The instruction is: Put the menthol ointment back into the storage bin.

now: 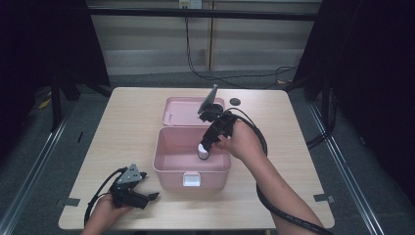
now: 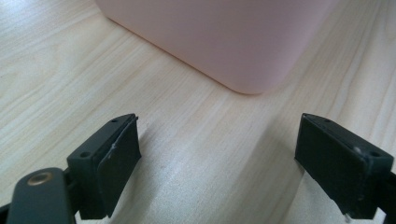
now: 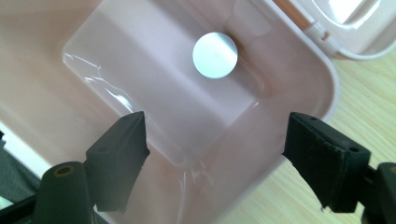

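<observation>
The right tool [image 1: 204, 147], jaws apart and empty, hangs over the pink box [image 1: 166, 169] where the white-capped bottle [image 3: 215, 54] stands upright, seemingly placed for storage.

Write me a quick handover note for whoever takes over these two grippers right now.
Right gripper: open, empty, above the right rear part of the pink box.
Left gripper: open, empty, low over the table in front of the box's front left corner.
White-capped bottle: stands upright inside the box, near its right rear corner, free of both grippers.
Lid: open, folded back behind the box.
Done: bottle is in the box.
Left: probably draw the right gripper clear, then swing the lid shut and fasten the white latch at the front.
</observation>
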`<state>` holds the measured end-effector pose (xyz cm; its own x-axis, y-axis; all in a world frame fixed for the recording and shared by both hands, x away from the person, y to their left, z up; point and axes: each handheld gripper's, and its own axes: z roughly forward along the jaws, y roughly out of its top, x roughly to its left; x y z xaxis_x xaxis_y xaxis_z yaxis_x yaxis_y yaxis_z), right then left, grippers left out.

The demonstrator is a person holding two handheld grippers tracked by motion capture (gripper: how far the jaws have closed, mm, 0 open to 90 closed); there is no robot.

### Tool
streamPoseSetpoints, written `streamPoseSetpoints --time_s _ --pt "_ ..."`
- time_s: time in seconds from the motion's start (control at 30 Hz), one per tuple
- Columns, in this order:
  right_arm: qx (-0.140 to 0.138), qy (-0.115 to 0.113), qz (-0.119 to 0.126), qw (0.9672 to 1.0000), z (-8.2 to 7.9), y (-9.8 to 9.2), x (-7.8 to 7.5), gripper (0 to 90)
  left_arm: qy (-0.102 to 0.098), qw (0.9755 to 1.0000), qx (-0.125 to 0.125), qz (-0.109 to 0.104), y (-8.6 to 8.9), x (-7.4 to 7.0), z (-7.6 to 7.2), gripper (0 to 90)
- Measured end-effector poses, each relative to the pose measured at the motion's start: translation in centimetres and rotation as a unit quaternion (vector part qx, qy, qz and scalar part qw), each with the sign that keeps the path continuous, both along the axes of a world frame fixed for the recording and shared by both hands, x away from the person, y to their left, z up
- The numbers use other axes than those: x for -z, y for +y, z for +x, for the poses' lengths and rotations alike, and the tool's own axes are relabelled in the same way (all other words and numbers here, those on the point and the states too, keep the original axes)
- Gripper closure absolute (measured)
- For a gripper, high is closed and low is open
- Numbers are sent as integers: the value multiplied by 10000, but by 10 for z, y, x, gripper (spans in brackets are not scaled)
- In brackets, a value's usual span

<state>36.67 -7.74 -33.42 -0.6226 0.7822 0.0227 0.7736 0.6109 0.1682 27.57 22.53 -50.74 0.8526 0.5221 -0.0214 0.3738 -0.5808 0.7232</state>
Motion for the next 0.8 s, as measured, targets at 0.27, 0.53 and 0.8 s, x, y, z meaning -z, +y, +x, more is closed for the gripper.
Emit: streamPoseSetpoints --time_s 0.27,0.53,0.8 --pt "-248 -1 -37 9997 -11 -9 -16 206 3 10000 -1 -3 0 0 0 134" --pt "-422 23 -285 9987 -20 -12 -25 204 0 10000 0 0 0 0 0 134" --pt "-561 143 -358 9977 -29 -17 -28 205 -1 10000 1 1 0 0 0 134"
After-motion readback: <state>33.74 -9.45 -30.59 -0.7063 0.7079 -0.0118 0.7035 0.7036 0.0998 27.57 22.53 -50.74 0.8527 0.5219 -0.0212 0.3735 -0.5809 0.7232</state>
